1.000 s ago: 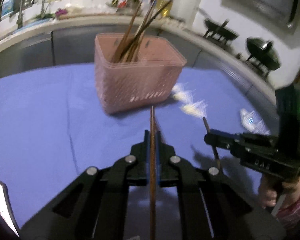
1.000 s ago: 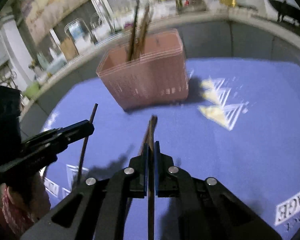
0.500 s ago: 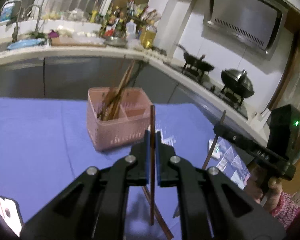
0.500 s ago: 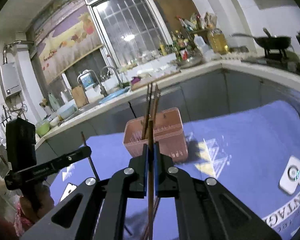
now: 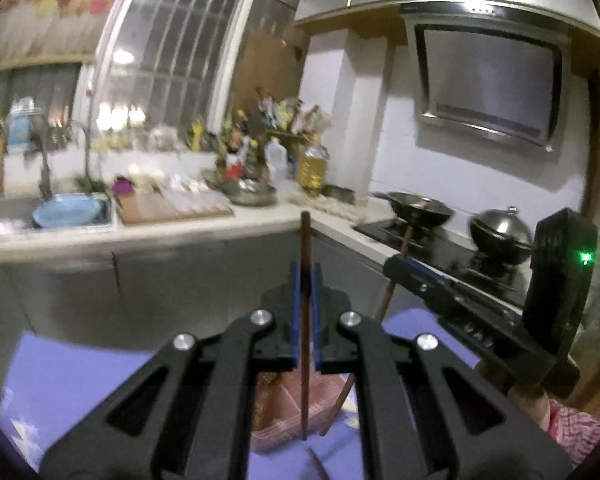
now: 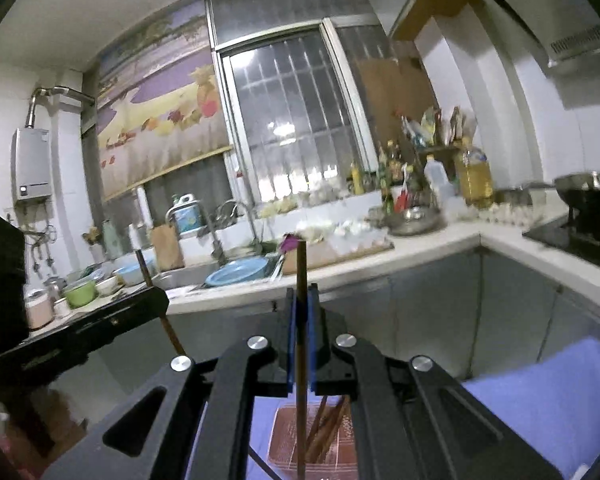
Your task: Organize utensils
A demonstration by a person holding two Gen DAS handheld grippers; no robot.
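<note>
**Two chopsticks raised above the basket, ready to be lowered in**

In the left wrist view, the left gripper (image 5: 305, 312) is closed on a brown chopstick (image 5: 305, 300), which is pinched between the blue pads (image 5: 295, 312) and stands upright, its top at 12 o'clock and its lower tip hanging over the pink basket (image 5: 288, 412). In the right wrist view, the right gripper (image 6: 300, 336) is likewise clamped on a second chopstick (image 6: 301, 320), held vertical, with its lower end seen above the basket (image 6: 320, 436) where several chopsticks already lean.

A second ago both grippers were held low over the blue tablecloth (image 5: 80, 376), with the basket well ahead at 12 o'clock. Since then both have been lifted and tilted, so that the basket is now found at 6 o'clock, beneath the fingers, and the kitchen counter (image 5: 180, 232) fills the upper field. It is judged that the carry is nearly done and that the descent into the basket is the step in hand.

In the left view, the right gripper (image 5: 452, 304) is seen at 3 o'clock, near the left one, its chopstick slanting down towards the same basket; a loose chopstick (image 5: 320, 466) lies on the cloth at 6 o'clock. Little room is left between the two tools, so a clash of sticks or fingers could occur if both are lowered together. The basket rim and its inner divider are judged the edges to be cleared; open cloth remains at 8 o'clock.
</note>
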